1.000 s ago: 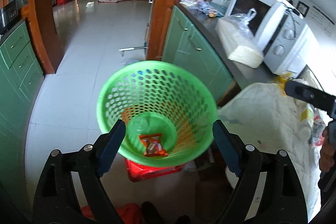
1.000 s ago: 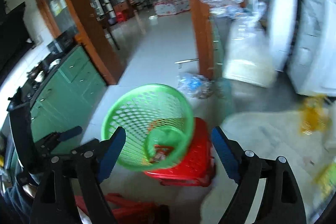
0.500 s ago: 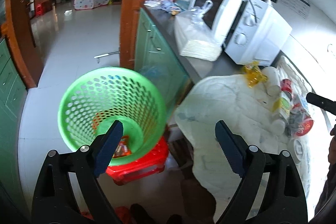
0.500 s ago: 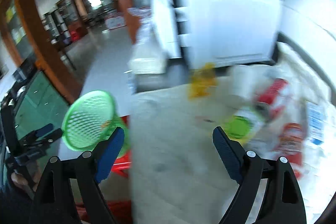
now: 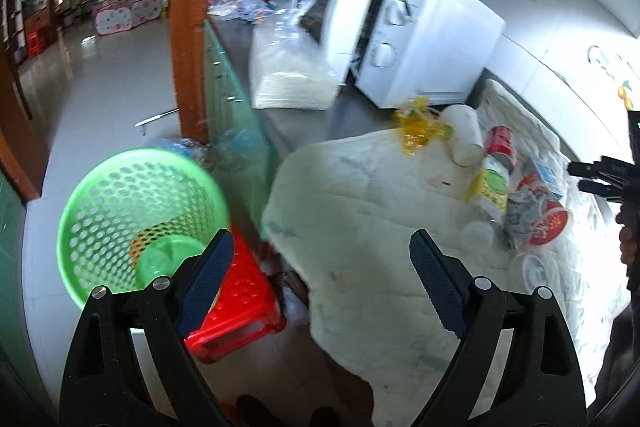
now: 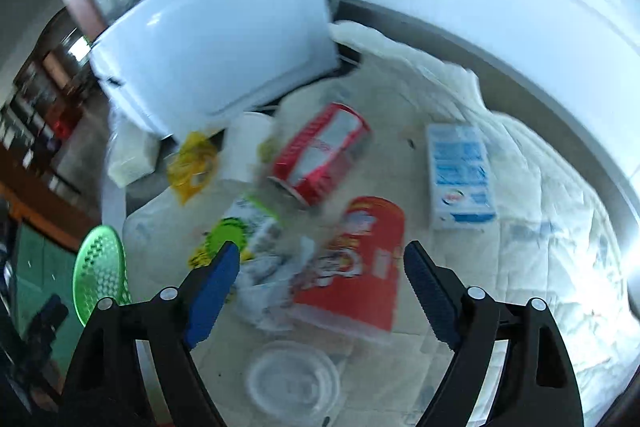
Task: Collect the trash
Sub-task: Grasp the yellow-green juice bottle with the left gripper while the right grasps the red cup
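— Where's the trash?
— Red cup [image 6: 352, 263], can [image 6: 320, 155] and carton [image 6: 460, 179] lie ahead of the spread, empty right tongs [image 6: 320, 283] on the cloth-covered worktop [image 6: 560, 247].
— The bin?
— Green basket [image 5: 136, 219] on the floor, left of the spread left tongs [image 5: 320, 279]; microwave [image 5: 416, 39] beyond.

Spread right tool [image 6: 322, 279], red cup [image 6: 356, 263], can [image 6: 322, 155]
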A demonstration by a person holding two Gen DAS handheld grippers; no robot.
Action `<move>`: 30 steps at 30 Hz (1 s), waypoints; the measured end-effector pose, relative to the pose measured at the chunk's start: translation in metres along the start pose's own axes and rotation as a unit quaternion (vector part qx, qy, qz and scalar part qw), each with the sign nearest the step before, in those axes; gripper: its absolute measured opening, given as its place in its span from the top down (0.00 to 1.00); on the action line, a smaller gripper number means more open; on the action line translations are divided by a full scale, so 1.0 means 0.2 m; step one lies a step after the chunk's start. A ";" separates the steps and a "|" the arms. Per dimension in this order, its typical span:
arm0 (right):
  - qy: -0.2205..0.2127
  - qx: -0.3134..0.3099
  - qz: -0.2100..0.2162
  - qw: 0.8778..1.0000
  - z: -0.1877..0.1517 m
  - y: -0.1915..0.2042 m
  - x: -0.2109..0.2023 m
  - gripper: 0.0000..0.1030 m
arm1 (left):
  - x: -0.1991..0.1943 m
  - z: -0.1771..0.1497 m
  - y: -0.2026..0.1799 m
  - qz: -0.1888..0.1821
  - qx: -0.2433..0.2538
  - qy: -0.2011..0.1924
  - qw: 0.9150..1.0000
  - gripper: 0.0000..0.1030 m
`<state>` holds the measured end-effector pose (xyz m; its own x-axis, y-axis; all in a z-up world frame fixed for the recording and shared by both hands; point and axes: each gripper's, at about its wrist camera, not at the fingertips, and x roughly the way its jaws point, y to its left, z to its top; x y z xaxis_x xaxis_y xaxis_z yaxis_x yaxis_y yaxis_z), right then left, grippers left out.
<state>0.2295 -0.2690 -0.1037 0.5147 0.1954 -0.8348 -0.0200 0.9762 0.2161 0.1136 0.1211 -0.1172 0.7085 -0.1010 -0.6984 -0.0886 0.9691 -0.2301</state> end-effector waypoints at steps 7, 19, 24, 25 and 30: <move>0.062 0.050 0.005 0.997 0.00 -0.10 0.18 0.28 | 0.06 0.06 -0.22 -0.030 0.038 0.002 0.999 0.14; 0.124 0.088 0.035 0.988 0.00 -0.15 0.39 0.34 | 0.30 0.12 -0.64 -0.079 0.129 0.043 0.988 0.14; 0.132 0.091 0.048 0.986 0.00 -0.16 0.41 0.34 | 0.44 0.13 -0.81 -0.090 0.166 0.064 0.980 0.14; 0.137 0.096 0.054 0.985 0.00 -0.17 0.43 0.34 | 0.46 0.13 -0.83 -0.090 0.169 0.066 0.979 0.14; 0.148 0.133 0.090 0.976 -0.03 -0.24 0.45 0.32 | 0.60 0.13 -0.94 -0.094 0.195 0.088 0.972 0.14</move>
<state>0.2718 -0.2985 -0.1914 0.2523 0.4187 -0.8724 0.1565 0.8720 0.4638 0.2335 -0.0680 -0.1391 0.5533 -0.2886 -0.7814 0.3278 0.9378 -0.1143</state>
